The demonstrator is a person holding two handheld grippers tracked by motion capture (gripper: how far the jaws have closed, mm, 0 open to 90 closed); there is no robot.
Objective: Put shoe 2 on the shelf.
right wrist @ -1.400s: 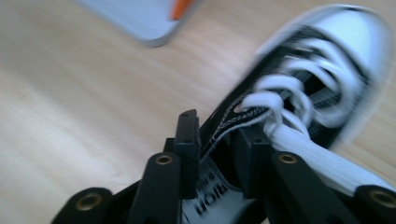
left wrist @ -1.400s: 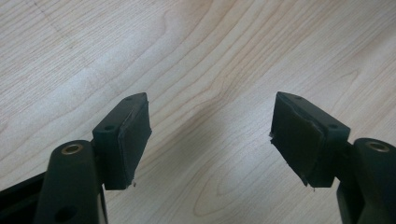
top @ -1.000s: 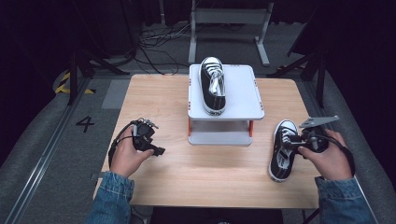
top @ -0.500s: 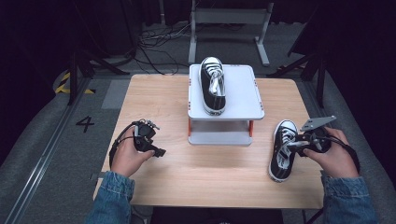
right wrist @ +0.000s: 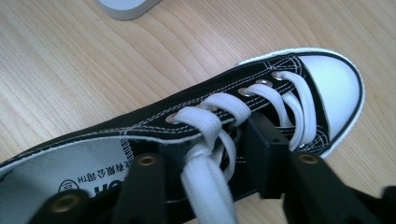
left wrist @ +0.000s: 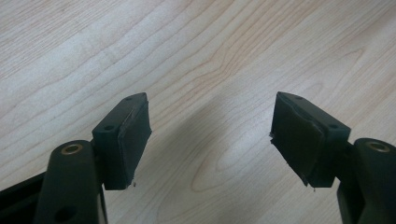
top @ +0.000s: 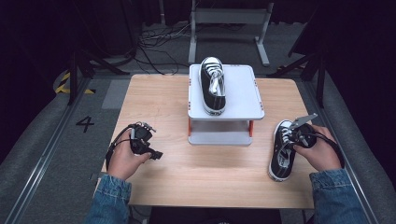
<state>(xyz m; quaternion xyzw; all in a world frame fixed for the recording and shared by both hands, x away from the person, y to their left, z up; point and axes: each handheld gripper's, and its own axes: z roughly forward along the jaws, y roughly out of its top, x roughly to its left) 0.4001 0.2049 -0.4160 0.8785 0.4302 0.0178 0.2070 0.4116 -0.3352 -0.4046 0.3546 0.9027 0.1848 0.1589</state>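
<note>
A black sneaker with white laces (top: 281, 158) lies on the wooden table (top: 159, 102) at the right, toe pointing away from me. My right gripper (top: 292, 135) is over its laced top. In the right gripper view the gripper (right wrist: 210, 158) has its jaws on either side of the sneaker's (right wrist: 327, 84) laces and tongue, shut on them. A matching sneaker (top: 213, 86) rests on top of a white stand (top: 243, 93) at the table's middle back. Over bare wood at the left, my left gripper (top: 155, 154) (left wrist: 210, 135) is open with nothing between its jaws.
The stand has orange legs and a lower shelf (top: 219, 138). Bare wood lies in front of it, between my hands. Beyond the table are cables and a metal frame (top: 229, 18) on a dark floor.
My right hand has shifted slightly left onto the sneaker's laces. The left gripper and both sneakers have stayed put.
</note>
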